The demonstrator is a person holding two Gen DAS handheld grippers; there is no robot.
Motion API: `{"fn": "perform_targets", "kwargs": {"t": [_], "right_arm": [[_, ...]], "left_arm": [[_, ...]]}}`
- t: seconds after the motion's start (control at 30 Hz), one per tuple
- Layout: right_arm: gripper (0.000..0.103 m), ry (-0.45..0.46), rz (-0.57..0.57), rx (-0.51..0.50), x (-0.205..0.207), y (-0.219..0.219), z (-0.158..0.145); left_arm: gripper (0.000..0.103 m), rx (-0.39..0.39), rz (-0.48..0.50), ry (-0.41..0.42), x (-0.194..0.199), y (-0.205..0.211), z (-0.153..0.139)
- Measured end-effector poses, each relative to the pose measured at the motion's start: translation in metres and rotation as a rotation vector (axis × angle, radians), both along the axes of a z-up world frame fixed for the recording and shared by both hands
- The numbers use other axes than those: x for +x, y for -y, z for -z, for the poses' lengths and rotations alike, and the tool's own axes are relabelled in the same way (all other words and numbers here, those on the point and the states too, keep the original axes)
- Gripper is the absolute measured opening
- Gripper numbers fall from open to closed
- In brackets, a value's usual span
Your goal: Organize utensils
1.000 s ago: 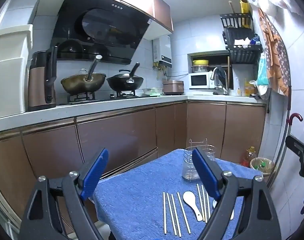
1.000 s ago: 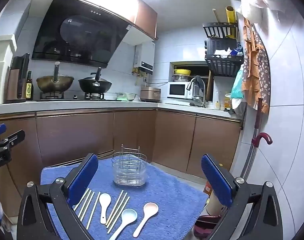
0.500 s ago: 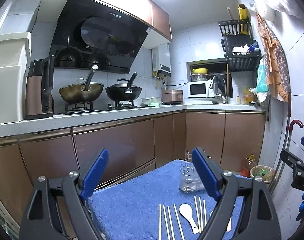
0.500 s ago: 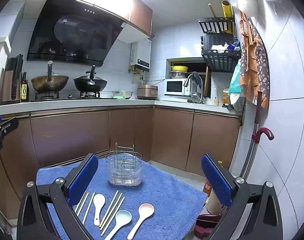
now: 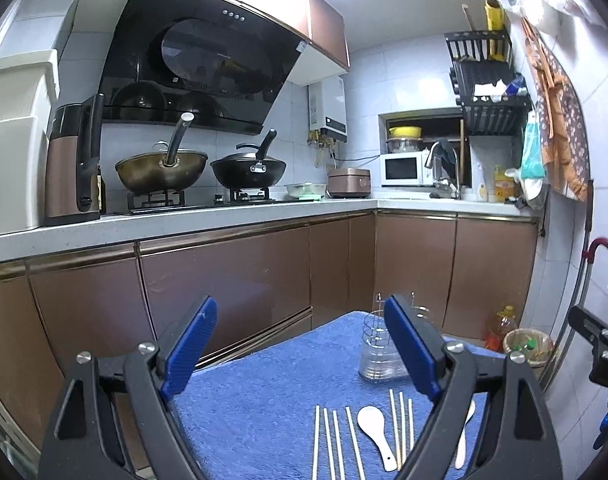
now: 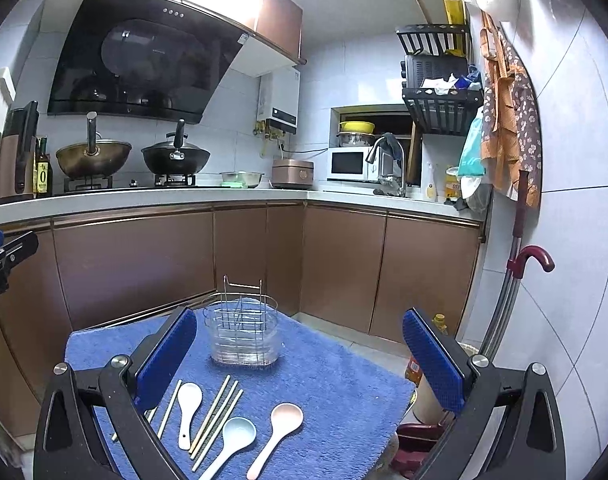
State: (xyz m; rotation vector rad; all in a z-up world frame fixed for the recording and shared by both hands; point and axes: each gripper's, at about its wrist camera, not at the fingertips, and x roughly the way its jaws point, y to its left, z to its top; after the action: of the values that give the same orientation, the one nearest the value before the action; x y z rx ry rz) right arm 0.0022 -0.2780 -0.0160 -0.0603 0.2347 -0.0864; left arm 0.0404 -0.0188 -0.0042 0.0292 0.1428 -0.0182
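Both the left gripper (image 5: 300,346) and right gripper (image 6: 300,354) hover spread and empty; the thin, light wooden chopsticks (image 6: 216,416) look slippery, best pinched mid-shaft.

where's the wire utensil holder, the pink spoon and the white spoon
wire utensil holder (image 6: 243,334): right wrist view, on its clear front wall
pink spoon (image 6: 286,416): right wrist view, on the bowl
white spoon (image 6: 189,396): right wrist view, on the bowl

Three spoons (image 6: 232,438); seven chopsticks (image 6: 218,414); one wire holder (image 6: 242,330); two woks (image 6: 94,158).
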Motion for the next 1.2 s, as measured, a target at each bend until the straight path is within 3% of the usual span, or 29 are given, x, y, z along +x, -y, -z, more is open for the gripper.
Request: {"fn": "perform_targets", "kwargs": {"t": [0.37, 0.77, 1.2], "right_arm": [[0.103, -0.039, 0.004, 0.032, 0.015, 0.014, 0.012], [0.103, -0.046, 0.012, 0.033, 0.017, 0.017, 0.012], [0.103, -0.033, 0.008, -0.023, -0.003, -0.003, 0.003]], "left_arm": [[0.085, -0.01, -0.004, 0.026, 0.008, 0.01, 0.005], [0.085, 0.027, 0.071, -0.029, 0.012, 0.018, 0.008], [0.085, -0.004, 0.048, -0.037, 0.0, -0.004, 0.011]]}}
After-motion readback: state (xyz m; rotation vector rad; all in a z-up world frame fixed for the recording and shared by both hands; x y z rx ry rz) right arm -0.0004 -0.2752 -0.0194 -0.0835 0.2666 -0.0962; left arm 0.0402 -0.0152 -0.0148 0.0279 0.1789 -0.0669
